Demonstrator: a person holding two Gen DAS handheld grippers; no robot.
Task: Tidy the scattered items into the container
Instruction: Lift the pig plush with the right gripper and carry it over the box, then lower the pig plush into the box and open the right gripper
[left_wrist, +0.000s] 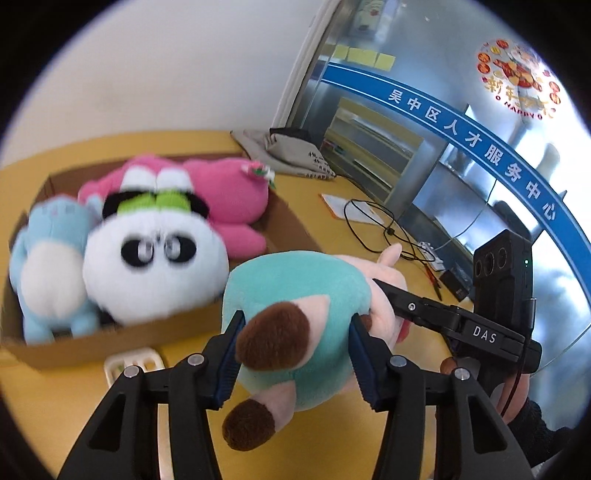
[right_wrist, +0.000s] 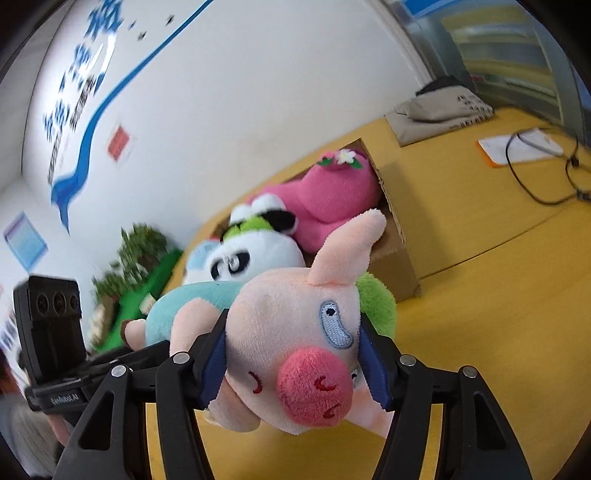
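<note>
Two grippers squeeze one pig toy (left_wrist: 295, 295) beside the cardboard box (left_wrist: 166, 325): left gripper (left_wrist: 293, 350) pinches its teal body, right gripper (right_wrist: 291, 362) pinches its head; blurry panda (left_wrist: 155, 258) hides the box's inside

Pig plush (right_wrist: 295, 354): pale pink head, red-pink snout, one ear up, teal body, brown-tipped feet, green tuft behind head; lies sideways, lifted off the yellow desk (right_wrist: 480, 332), just beside the box. Cardboard box (left_wrist: 92, 343): open top, low brown walls, sits on desk. Inside it, packed touching: light blue plush (left_wrist: 48, 266) at one end, panda plush (left_wrist: 155, 266) with green-and-black cap in the middle, pink plush (left_wrist: 229, 192) with a small flower lying behind.
</note>
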